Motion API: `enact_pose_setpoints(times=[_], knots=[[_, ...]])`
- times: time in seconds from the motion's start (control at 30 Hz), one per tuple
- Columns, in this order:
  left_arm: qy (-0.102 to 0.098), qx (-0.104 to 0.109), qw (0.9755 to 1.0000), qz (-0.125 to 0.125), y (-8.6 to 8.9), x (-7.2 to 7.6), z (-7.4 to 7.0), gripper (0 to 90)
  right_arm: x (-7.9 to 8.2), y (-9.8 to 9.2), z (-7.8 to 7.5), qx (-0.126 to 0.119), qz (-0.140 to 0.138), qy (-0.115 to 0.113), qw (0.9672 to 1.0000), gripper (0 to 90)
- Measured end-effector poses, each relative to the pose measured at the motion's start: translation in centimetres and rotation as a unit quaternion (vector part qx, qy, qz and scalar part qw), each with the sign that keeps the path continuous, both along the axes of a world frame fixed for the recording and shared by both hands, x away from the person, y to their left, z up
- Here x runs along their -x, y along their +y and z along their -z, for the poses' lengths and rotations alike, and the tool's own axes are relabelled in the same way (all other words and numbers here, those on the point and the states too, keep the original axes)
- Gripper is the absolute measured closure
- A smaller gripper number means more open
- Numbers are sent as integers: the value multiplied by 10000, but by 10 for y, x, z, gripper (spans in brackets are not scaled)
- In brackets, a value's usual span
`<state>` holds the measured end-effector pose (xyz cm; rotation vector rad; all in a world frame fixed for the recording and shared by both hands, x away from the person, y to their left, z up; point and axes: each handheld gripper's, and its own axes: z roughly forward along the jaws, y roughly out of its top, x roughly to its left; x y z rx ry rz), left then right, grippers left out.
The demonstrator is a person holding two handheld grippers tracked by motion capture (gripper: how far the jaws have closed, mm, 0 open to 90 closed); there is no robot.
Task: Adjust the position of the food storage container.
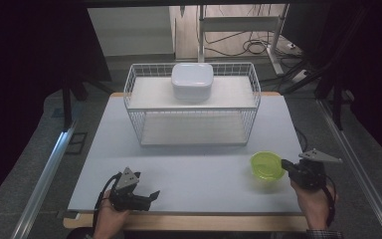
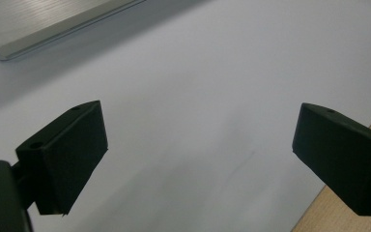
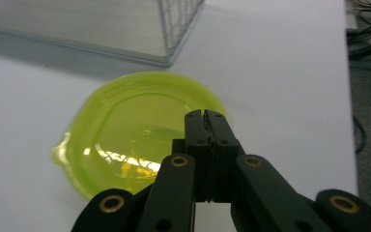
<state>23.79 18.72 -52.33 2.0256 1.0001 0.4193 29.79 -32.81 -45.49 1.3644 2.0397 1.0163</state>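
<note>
I saw a white table (image 1: pixel 189 164) spanning the high view; at its far side stood a white wire basket (image 1: pixel 194 117) with a shelf across its top, and on that shelf sat a white lidded container (image 1: pixel 192 80). Nearer me, toward the right edge of the table, lay a yellow-green translucent lid (image 1: pixel 267 165), flat on the surface and well apart from the basket's front. My right gripper (image 1: pixel 291 167) rested just beside that lid at its right rim; in the right gripper view its jaws were pressed together over the lid's near edge (image 3: pixel 135 140), and I could not tell whether they pinched the rim or merely lay above it. My left gripper (image 1: pixel 151 195) sat at the near left of the table, well away from the lid; in the left gripper view its jaws stood wide apart with bare tabletop between them.
</note>
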Motion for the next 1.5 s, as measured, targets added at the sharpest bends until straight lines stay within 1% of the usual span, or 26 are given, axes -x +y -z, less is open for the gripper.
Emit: enact_pose_setpoints(times=[0.1, 0.23, 0.37, 0.47, 0.7, 0.77, 0.93, 1.23, 1.5], knots=[[50, 35, 10000, 12, 0, -1, 1, 52, -4, -6, 2, 58, 166, -37, 9998, 890], [72, 23, 10000, 31, -1, -1, 1, 53, -12, -14, 8, 58, 297, 14, 9995, 890], [106, 41, 9999, 58, -1, -1, 2, 55, -17, -20, 12, 27, 366, 111, 9993, 891], [126, 41, 9999, 77, -2, -1, 2, 57, -19, -20, 16, 48, 377, 226, 9990, 892], [138, 64, 9999, 82, -2, -2, 2, 57, -21, -14, 20, 89, 315, 346, 9989, 892], [142, 68, 9998, 84, -2, -2, 3, 58, -20, -13, 21, 140, 314, 380, 9987, 892], [154, 72, 9998, 88, -2, -2, 3, 58, -19, -7, 22, 132, 266, 454, 9985, 891], [170, 62, 9998, 104, -2, -2, 4, 58, -17, 15, 23, 186, -24, 523, 9985, 880], [197, 57, 9997, 104, -2, -3, 4, 58, -15, 33, 25, 178, -259, 591, 9978, 875]])
